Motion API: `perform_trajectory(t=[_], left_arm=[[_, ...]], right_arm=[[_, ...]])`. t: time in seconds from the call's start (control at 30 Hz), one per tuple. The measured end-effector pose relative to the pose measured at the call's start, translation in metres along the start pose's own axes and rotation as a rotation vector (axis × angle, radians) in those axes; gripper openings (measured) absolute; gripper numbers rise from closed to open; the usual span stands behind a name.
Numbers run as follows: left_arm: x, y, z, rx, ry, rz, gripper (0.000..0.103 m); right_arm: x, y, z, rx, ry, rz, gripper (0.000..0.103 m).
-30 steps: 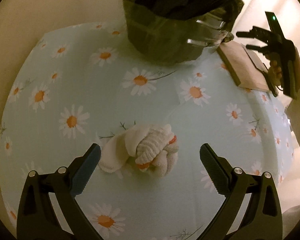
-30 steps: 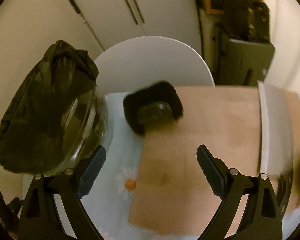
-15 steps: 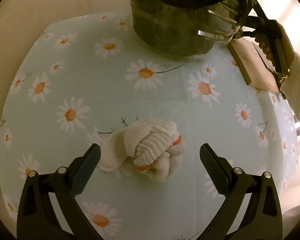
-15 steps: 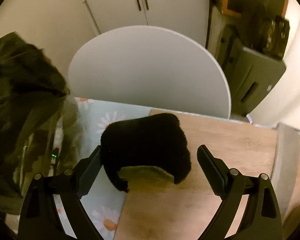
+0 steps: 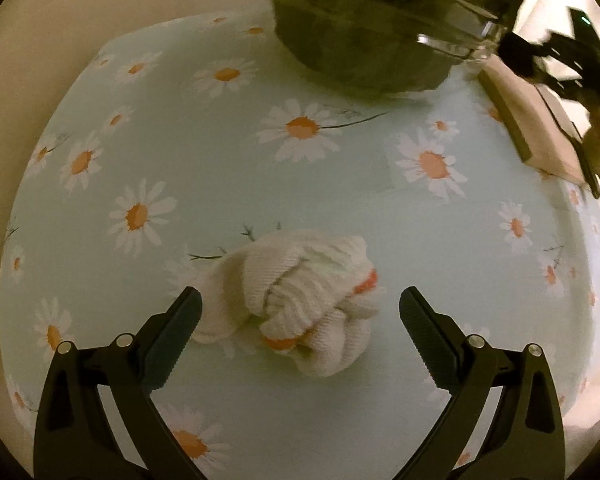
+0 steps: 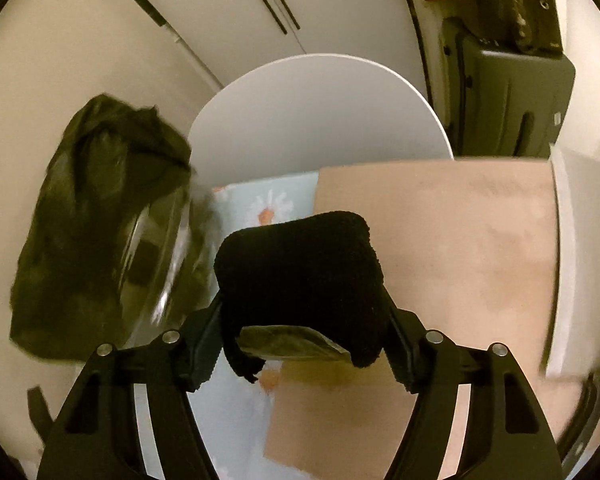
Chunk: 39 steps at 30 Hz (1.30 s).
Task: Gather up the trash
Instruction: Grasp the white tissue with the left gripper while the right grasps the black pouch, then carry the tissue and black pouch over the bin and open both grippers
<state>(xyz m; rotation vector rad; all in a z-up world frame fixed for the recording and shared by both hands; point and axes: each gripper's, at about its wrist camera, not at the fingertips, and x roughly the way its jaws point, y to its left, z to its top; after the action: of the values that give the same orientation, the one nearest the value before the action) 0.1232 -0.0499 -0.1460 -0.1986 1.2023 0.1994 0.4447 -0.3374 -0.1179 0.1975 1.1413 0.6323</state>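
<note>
A crumpled white cloth with orange spots (image 5: 300,300) lies on the daisy-print tablecloth (image 5: 220,184). My left gripper (image 5: 300,320) is open, its fingers on either side of the cloth, not touching it. My right gripper (image 6: 304,336) is shut on a black fuzzy object (image 6: 300,276) with an olive piece under it, held above the brown board (image 6: 460,264). A clear bin lined with a dark bag (image 5: 380,28) stands at the table's far side; it also shows left in the right wrist view (image 6: 104,232).
The brown board (image 5: 536,132) lies at the table's right, with the right gripper (image 5: 564,64) over it. A white round chair back (image 6: 320,120) stands behind the table. A dark case (image 6: 508,100) sits at the far right by the wall.
My right gripper has closed on the black object, which now sits between its fingers. My left gripper has crept a little closer to the white cloth and stays open.
</note>
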Motion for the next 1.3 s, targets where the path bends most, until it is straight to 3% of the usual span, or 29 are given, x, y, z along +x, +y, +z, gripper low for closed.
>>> perform_trajectory(t=[0.07,0.13,0.23,0.47,0.7,1.0,1.3], left_arm=[[0.002,0.005,0.002,-0.025,0.010,-0.015,0.078],[0.002,0.009,0.005,-0.038,0.017,-0.033,0.054],[-0.002,0.018,0.008,-0.059,0.008,0.011,0.054],[-0.025,0.042,0.015,-0.086,-0.032,-0.006,0.053],[-0.054,0.052,0.025,-0.056,-0.087,0.033,0.051],[-0.098,0.057,0.048,0.004,-0.162,0.024,0.050],[-0.145,0.042,0.086,0.141,-0.202,-0.073,0.050]], right_arm=[[-0.003,-0.003,-0.014,0.011,0.009,-0.001,0.064],[-0.008,-0.008,-0.027,0.038,0.010,0.014,0.064],[-0.021,-0.011,-0.042,0.058,-0.007,0.034,0.064],[-0.041,-0.007,-0.076,0.044,-0.036,0.049,0.065],[-0.064,0.014,-0.099,0.036,-0.067,0.074,0.065],[-0.096,0.070,-0.104,0.017,-0.084,0.131,0.065],[-0.117,0.133,-0.082,-0.055,-0.129,0.125,0.065]])
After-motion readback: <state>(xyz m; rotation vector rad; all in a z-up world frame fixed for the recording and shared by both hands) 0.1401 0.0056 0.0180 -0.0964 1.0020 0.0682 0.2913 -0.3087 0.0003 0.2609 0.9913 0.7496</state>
